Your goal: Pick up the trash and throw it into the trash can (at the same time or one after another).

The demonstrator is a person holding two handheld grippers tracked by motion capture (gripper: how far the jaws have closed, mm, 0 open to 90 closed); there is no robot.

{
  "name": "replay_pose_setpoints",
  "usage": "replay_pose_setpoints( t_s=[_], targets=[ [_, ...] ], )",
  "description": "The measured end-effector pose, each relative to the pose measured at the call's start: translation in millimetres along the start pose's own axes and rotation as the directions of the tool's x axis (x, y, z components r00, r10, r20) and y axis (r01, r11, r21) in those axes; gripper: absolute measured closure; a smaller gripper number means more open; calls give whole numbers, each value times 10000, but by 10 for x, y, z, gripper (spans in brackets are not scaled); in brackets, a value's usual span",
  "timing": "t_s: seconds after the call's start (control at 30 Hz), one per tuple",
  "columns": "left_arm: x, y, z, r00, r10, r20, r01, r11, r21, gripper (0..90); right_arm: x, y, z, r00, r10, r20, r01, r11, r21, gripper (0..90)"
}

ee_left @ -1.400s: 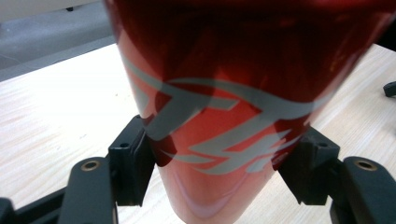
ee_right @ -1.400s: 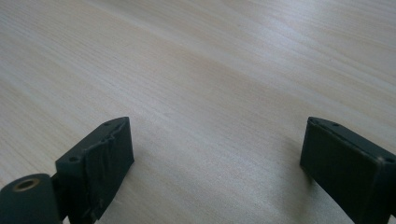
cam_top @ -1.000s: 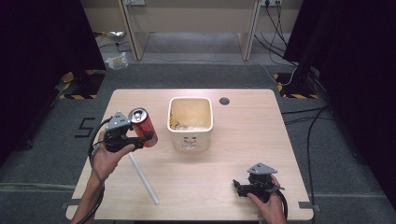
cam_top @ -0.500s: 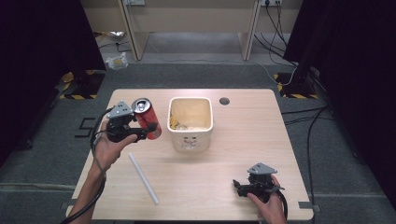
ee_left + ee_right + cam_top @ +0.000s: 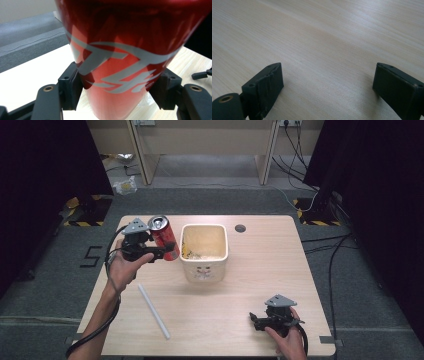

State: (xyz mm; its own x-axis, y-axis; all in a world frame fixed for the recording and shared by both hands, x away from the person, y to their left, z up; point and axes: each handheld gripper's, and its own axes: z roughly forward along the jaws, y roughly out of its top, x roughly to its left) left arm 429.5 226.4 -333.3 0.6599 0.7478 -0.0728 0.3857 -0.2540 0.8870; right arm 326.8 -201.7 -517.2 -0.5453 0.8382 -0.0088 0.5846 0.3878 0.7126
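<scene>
A red drink can [image 5: 164, 238] with silver lettering hangs tilted above the table's left part, just left of the cream square bin [image 5: 203, 251]. My left gripper [image 5: 167, 252] is shut on the can; in the left gripper view both pads press the red can [image 5: 125, 62] from either side, midway between them at my left gripper [image 5: 120, 87]. The bin holds some yellowish scraps. Near the front right edge my right gripper [image 5: 255, 321] rests low over the wood, and its jaws stand wide apart with nothing between them, as my right gripper [image 5: 327, 85] shows over bare table.
A white straw [image 5: 153, 310] lies diagonally on the wooden table [image 5: 240, 290] at the front left. A dark round hole [image 5: 240, 228] sits near the back edge. Grey floor, cables and desk legs lie beyond the table.
My left gripper has carried the can up and to the right, closer to the bin. The right gripper has kept still.
</scene>
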Motion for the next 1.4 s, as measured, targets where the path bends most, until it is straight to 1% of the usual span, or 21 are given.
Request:
replay_pose_setpoints(
  t_s=[0.1,0.2,0.33,0.4,0.43,0.47,0.5,0.53,0.63,0.67,0.73,1.03,1.1,1.13,1.33,1.4],
  targets=[
    [10,54,41,10000,-9,19,10,10000,-21,336,-3,1,3,10000,-33,-2,33,10000,-23,94],
    [-8,111,82,10000,-32,78,33,9999,-103,336,1,2,2,10000,17,-4,-17,10000,1,94],
    [-39,159,133,9999,43,119,-41,9999,-91,336,2,2,2,10000,32,-4,-32,10000,4,94],
    [-84,192,202,9997,96,208,-95,9999,-59,336,1,2,2,10000,21,-3,-21,10000,3,94],
    [-84,192,202,9997,96,208,-95,9999,-59,336,1,2,2,10000,21,-3,-21,10000,3,94],
    [-112,207,255,9995,108,297,-107,9999,-43,336,1,2,2,10000,19,-2,-19,10000,0,94],
    [-112,207,255,9995,108,297,-107,9999,-43,336,1,2,2,10000,18,-1,-18,10000,1,94],
    [-138,217,316,9992,134,366,-134,9999,17,336,0,2,2,10000,11,0,-11,10000,0,94],
    [-177,227,404,9988,135,468,-137,9999,46,336,1,2,2,10000,25,-8,-25,10000,-3,94],
    [-177,227,404,9988,135,468,-137,9999,46,336,1,2,2,10000,21,-8,-21,10000,-3,94],
    [-209,238,484,9983,172,548,-178,9998,105,336,1,2,2,10000,27,-9,-27,10000,-1,94],
    [-261,192,690,9972,151,732,-180,9991,396,335,1,2,0,10000,27,-7,-27,10000,18,94],
    [-261,183,708,9972,148,729,-181,9989,444,335,1,2,0,10000,26,-6,-26,10000,18,94],
    [-260,159,745,9973,136,717,-175,9984,539,335,2,3,0,10000,30,-8,-30,10000,18,94],
    [-249,86,830,9972,110,745,-175,9961,864,334,-2,3,1,10000,-12,-1,12,10000,8,94],
    [-247,44,892,9971,51,757,-127,9948,1012,334,-2,3,1,10000,-15,1,15,10000,7,94]
  ],
)
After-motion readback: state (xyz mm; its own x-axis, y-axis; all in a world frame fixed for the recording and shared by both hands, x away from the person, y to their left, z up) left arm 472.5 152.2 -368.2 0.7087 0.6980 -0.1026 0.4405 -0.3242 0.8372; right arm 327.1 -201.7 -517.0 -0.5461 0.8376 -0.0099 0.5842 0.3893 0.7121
